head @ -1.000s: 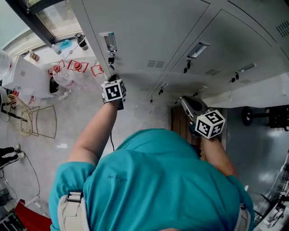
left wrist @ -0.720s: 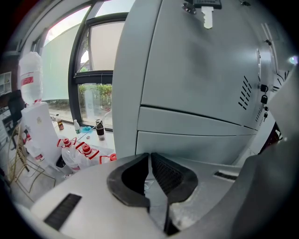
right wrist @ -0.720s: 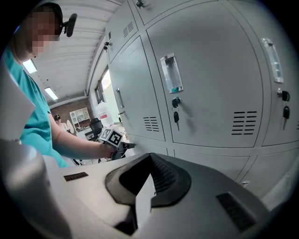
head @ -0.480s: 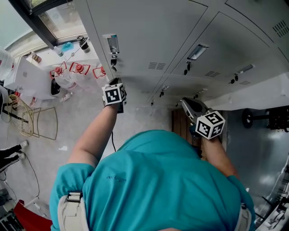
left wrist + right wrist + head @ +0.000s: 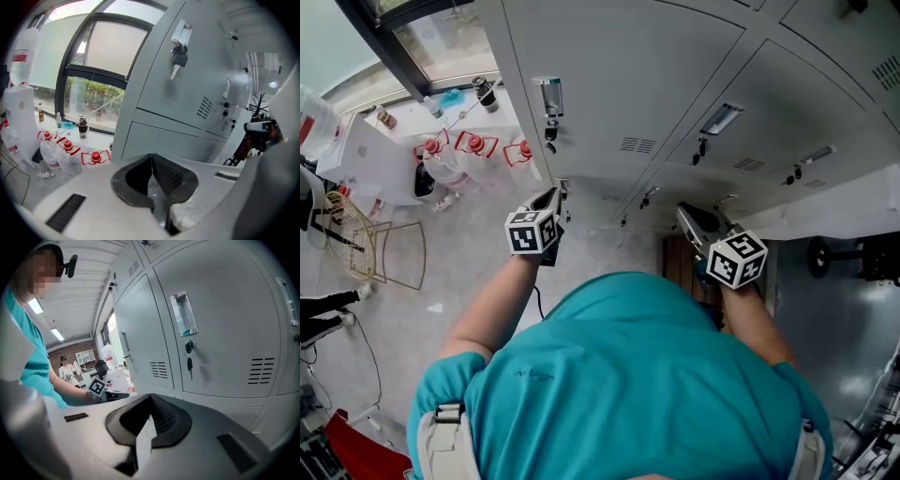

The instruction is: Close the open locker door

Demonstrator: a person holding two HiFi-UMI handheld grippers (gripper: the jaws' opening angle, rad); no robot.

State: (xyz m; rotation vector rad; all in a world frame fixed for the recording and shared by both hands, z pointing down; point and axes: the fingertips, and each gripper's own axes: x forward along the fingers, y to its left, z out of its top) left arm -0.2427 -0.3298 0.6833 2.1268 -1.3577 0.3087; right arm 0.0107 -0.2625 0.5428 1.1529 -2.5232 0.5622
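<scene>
Left gripper (image 5: 151, 161) closed, empty; right gripper (image 5: 150, 401) likewise. Locker door (image 5: 154, 79) just ahead of left tips, looks flush, latching unclear. Risk: closed tips snag hanging keys (image 5: 178, 60) or skid off smooth panel.

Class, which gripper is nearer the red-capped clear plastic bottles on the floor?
Left. In the head view the left gripper sits just right of the red-capped clear plastic bottles; the right gripper is farther right.
</scene>
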